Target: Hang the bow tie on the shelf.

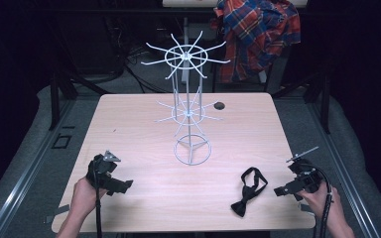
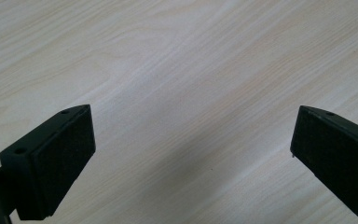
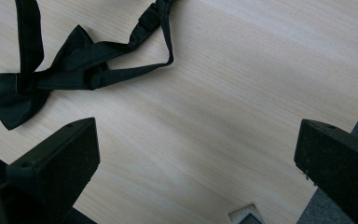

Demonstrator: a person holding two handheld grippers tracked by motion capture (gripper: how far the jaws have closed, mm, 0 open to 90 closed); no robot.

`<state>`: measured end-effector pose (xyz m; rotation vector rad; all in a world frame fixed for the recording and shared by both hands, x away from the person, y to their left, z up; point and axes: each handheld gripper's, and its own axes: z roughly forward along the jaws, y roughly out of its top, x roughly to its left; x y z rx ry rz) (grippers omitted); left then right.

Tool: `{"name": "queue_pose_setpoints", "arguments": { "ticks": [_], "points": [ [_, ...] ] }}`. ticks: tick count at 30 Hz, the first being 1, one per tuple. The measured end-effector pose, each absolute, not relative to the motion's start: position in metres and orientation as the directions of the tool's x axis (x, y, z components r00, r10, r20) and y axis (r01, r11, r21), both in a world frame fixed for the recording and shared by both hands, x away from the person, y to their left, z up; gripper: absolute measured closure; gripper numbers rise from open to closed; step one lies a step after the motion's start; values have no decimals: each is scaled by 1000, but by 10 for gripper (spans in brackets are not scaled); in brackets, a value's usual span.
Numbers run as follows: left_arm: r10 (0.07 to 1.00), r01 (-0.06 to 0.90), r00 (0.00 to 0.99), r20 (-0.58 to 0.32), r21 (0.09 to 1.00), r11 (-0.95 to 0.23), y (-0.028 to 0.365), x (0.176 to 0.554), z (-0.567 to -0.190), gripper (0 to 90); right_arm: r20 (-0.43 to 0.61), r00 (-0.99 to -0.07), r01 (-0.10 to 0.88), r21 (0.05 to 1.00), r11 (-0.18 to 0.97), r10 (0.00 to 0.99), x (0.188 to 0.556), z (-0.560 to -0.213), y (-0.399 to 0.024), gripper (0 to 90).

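A black bow tie (image 1: 248, 192) with its strap looped lies flat on the wooden table (image 1: 139, 129), near the front right. In the right gripper view the bow tie (image 3: 70, 70) sits ahead and to the left of the jaws. My right gripper (image 1: 284, 190) is held low at the table's front right corner, a short way right of the tie; it (image 3: 196, 154) is open, with nothing between the jaws. My left gripper (image 1: 124, 185) rests low near the front left, and it (image 2: 191, 154) is open over bare wood.
A white wire rack (image 1: 191, 106) with two tiers of radiating hooks stands mid-table, beyond both grippers. A small dark hole (image 1: 220, 105) marks the tabletop behind it. A plaid shirt (image 1: 258, 34) hangs behind the table. The table edge (image 3: 340, 130) runs just right of my right gripper.
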<state>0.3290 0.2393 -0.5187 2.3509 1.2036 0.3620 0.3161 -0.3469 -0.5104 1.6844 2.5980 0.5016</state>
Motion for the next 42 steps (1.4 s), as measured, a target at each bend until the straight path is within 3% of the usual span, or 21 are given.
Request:
{"name": "queue_pose_setpoints", "arguments": {
  "ticks": [13,25,33,42],
  "points": [
    [814,692,581,18,516,-505,240,329,-518,0,177,-434,881,288,375,883,319,-511,-342,0],
    [813,693,582,20,510,-509,240,329,-520,0,122,-493,843,312,438,861,325,-512,-318,0],
    [814,693,581,26,509,-511,240,329,-519,0,141,-480,840,358,408,866,329,-515,-306,17],
    [814,698,581,28,496,-516,238,329,-521,0,131,-493,840,329,431,860,342,-528,-295,27]
  ]
}}
